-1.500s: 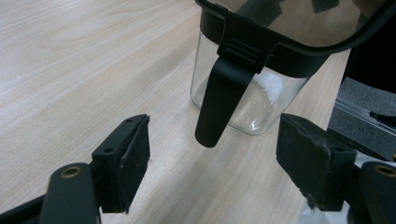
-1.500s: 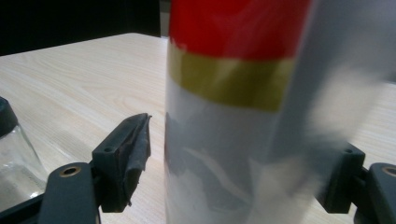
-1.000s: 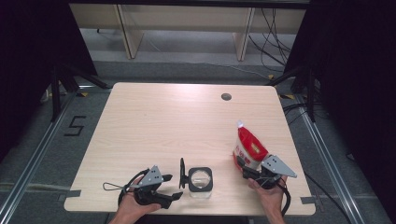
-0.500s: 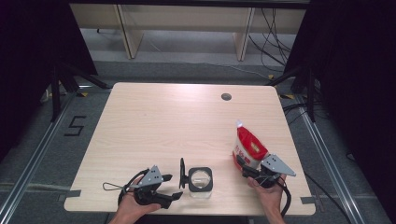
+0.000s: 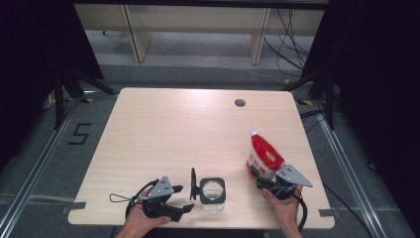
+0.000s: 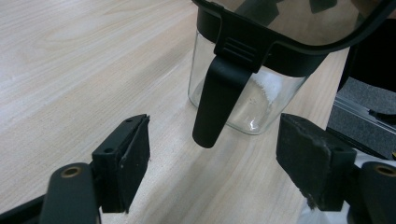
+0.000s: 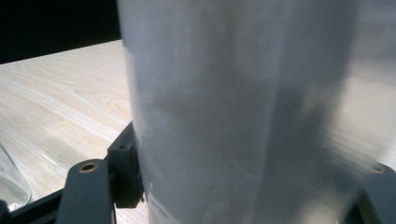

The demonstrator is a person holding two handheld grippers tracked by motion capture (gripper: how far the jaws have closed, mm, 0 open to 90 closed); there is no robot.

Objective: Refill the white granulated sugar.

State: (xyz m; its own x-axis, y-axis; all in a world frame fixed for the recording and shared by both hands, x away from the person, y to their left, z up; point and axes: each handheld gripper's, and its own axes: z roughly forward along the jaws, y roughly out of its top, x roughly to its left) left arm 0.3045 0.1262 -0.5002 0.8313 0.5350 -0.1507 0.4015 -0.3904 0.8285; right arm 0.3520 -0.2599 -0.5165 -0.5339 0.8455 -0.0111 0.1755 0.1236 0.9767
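A clear glass jar (image 5: pixel 213 196) with a black rim stands near the table's front edge, its black lid (image 5: pixel 193 183) flipped up at its left. In the left gripper view the jar (image 6: pixel 247 105) has a black latch (image 6: pixel 217 107) hanging down its side, just ahead of the gap between my jaws. My left gripper (image 5: pixel 184 199) (image 6: pixel 215 172) lies left of the jar, open and apart from it. A red and white pouch (image 5: pixel 262 156) stands tilted at the right. My right gripper (image 5: pixel 265 179) (image 7: pixel 247 186) is shut on its lower part; the pouch (image 7: pixel 243 107) hides the right jaw.
The light wooden table (image 5: pixel 188 129) has a round cable hole (image 5: pixel 240 103) near its far edge. Dark stands and cables lie on the floor around it, with shelving legs behind.
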